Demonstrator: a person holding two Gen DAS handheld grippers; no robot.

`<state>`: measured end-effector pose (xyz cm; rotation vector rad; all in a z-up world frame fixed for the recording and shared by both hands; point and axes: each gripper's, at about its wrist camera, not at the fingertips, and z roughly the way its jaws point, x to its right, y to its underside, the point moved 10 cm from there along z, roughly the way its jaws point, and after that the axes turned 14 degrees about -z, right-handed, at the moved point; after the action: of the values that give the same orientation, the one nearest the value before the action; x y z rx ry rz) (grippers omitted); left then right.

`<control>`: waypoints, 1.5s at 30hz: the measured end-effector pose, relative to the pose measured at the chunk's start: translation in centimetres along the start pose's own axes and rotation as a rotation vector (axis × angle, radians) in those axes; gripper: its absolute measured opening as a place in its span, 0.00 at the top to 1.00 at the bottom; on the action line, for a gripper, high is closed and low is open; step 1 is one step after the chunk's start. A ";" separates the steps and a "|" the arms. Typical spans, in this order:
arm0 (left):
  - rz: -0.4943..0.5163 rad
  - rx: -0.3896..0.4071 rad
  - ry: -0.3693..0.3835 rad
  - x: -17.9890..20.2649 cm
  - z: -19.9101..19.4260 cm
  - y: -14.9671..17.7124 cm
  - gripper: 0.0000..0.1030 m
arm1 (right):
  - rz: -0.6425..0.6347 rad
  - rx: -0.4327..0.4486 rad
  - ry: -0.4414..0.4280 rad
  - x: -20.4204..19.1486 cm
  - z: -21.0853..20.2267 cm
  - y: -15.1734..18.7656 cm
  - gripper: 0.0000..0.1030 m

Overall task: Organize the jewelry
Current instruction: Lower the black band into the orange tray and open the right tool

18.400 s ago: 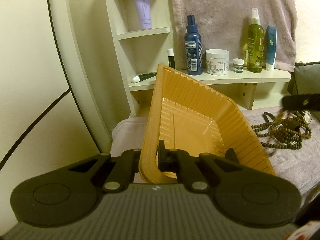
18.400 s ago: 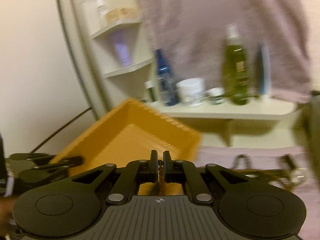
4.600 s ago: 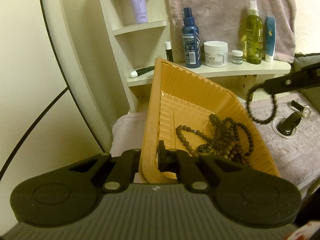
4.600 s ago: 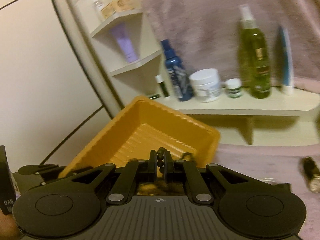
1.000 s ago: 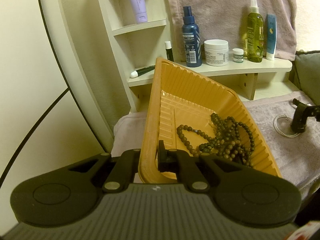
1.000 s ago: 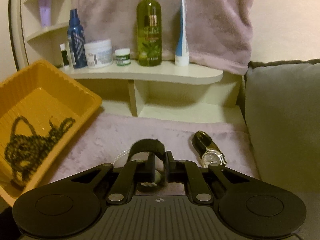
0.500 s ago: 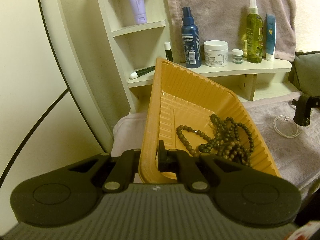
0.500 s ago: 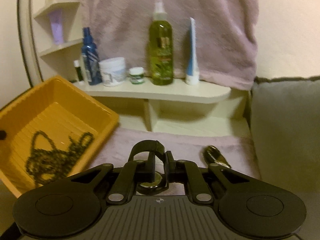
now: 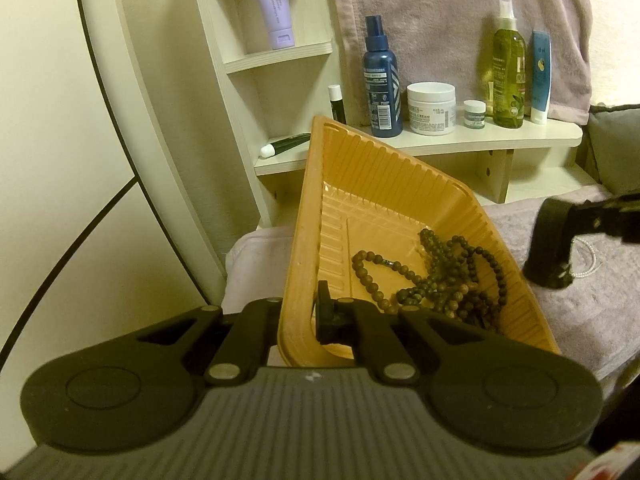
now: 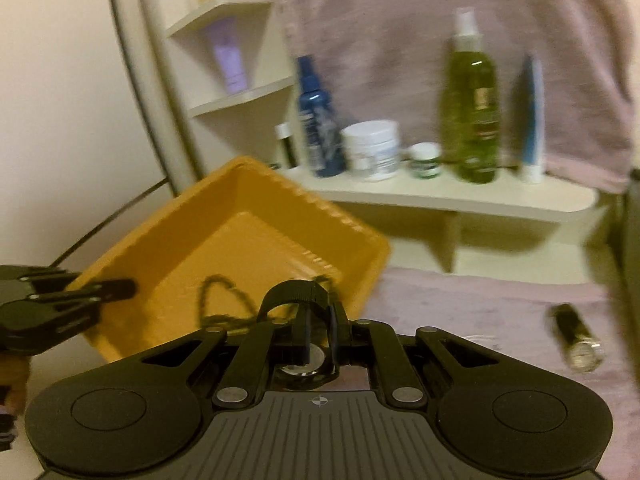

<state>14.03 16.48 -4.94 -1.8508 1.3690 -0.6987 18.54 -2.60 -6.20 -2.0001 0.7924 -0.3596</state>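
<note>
My left gripper (image 9: 306, 316) is shut on the near rim of a tilted orange tray (image 9: 304, 216), which holds dark bead necklaces (image 9: 444, 276). My right gripper (image 10: 318, 334) is shut on a black-strapped watch (image 10: 294, 294) and carries it above the towel beside the tray's right edge (image 10: 372, 276); the watch also shows in the left wrist view (image 9: 550, 246). A white bead bracelet (image 9: 586, 262) lies on the towel. A second watch (image 10: 576, 338) lies on the towel at the right.
A mauve towel (image 9: 580, 312) covers the surface. Behind stands a cream shelf (image 9: 460, 140) with a blue spray bottle (image 9: 382, 84), white jar (image 9: 431, 107), green bottle (image 9: 508, 68) and tubes. A grey cushion (image 9: 616, 140) is at the right.
My right gripper has lifted the black-strapped watch off the towel and swung left towards the tray. The left gripper and tray have stayed put.
</note>
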 end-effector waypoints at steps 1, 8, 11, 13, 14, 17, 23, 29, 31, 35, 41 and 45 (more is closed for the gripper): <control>-0.001 0.000 0.001 0.0 0.0 0.0 0.97 | -0.006 -0.004 -0.011 -0.5 0.4 0.0 0.91; 0.001 -0.001 0.007 0.0 -0.1 0.0 0.97 | -0.016 -0.027 -0.060 -3.0 2.4 -0.1 0.91; 0.000 -0.002 0.009 0.0 -0.2 -0.1 0.97 | -0.018 -0.020 -0.040 -3.1 2.7 -0.5 0.91; 0.001 -0.002 0.009 0.1 -0.2 -0.1 0.97 | -0.017 -0.009 -0.016 -2.8 3.1 -1.1 0.91; 0.000 -0.002 0.010 0.1 -0.1 -0.1 0.97 | -0.021 -0.004 0.000 -2.5 3.3 -1.5 0.91; 0.000 -0.002 0.010 0.0 -0.1 0.0 0.97 | -0.030 0.004 0.031 -1.9 4.0 -2.3 0.91; -0.005 -0.004 0.010 0.0 -0.1 -0.1 0.97 | -0.019 -0.027 0.053 -1.0 6.3 -2.5 0.91; -0.007 -0.007 0.010 -0.1 0.1 -0.1 0.97 | 0.001 -0.066 0.036 -0.8 7.6 -1.8 0.73; -0.008 -0.007 0.010 -0.1 0.1 -0.1 0.97 | 0.004 -0.039 0.039 -0.6 7.1 -2.0 0.56; -0.009 -0.005 0.008 -0.1 0.2 0.0 0.97 | 0.006 -0.018 0.049 -0.4 6.0 -2.0 0.50; -0.008 -0.005 0.008 -0.1 0.2 0.0 0.97 | 0.061 0.000 0.094 1.4 3.6 -0.9 0.49; -0.006 -0.005 0.007 -0.2 0.2 0.0 0.97 | 0.118 -0.001 0.142 3.4 1.6 1.1 0.49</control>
<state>14.12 16.67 -5.04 -1.8588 1.3713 -0.7055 21.54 -4.18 -8.22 -1.9346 0.9948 -0.4355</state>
